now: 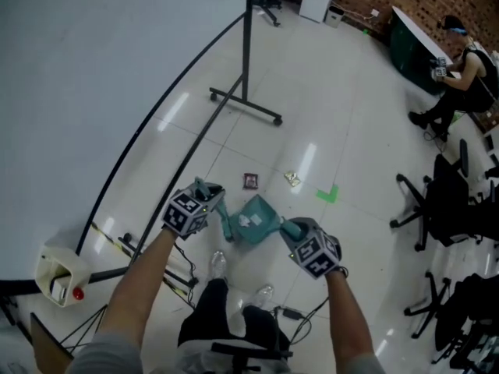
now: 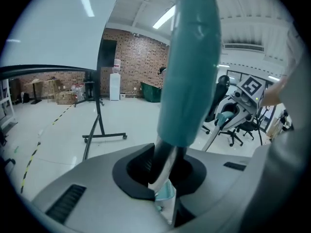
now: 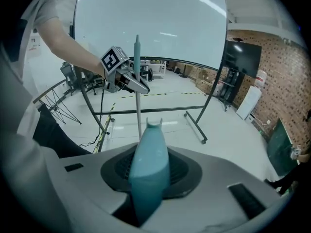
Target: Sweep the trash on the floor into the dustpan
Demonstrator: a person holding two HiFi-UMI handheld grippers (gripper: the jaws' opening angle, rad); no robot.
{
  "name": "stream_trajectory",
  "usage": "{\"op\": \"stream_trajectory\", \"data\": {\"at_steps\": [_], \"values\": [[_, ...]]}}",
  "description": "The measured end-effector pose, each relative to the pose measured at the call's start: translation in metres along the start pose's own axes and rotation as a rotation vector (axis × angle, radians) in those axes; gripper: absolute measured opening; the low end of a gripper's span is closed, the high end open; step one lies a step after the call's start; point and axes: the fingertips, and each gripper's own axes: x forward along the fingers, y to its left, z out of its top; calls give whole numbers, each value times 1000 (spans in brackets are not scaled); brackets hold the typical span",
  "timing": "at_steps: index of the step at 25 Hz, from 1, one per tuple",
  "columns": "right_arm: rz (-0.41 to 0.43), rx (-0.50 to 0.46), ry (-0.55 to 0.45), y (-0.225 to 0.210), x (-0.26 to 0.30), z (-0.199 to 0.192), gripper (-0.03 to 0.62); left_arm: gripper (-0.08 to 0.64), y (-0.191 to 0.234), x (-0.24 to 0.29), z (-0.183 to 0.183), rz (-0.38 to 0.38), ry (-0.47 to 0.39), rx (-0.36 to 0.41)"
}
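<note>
In the head view my left gripper (image 1: 207, 199) is shut on the broom handle (image 1: 223, 218), a metal shaft with a teal grip (image 2: 187, 67). To its right, my right gripper (image 1: 295, 231) is shut on the teal handle (image 3: 147, 176) of the dustpan (image 1: 261, 211). The pan sits low between the two grippers and holds a white scrap. A dark red wrapper (image 1: 250, 181) and a pale yellowish wrapper (image 1: 292, 178) lie on the white floor just beyond the pan. In the right gripper view the left gripper (image 3: 127, 81) grips the thin broom pole (image 3: 138, 101).
A black wheeled stand (image 1: 245, 104) carrying a big white board stands ahead on the left. Black office chairs (image 1: 440, 205) crowd the right side. A person (image 1: 460, 72) sits at the far right. A green tape mark (image 1: 328, 195) is on the floor. My shoes (image 1: 219, 264) and cables lie below.
</note>
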Motion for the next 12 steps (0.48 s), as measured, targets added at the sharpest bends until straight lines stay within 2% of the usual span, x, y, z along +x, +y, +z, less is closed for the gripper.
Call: {"op": "stream_trajectory", "data": {"at_steps": [6,10,12], "values": [[26,-20,12,-1,41,47,104,34,70,-15,5,78,9,22],[55,-37,6,-4,64,65,104,34,95,-6,11,107,16,51],[73,-69,7,-4,77,67,104,34,103,6,3,118,29,43]]}}
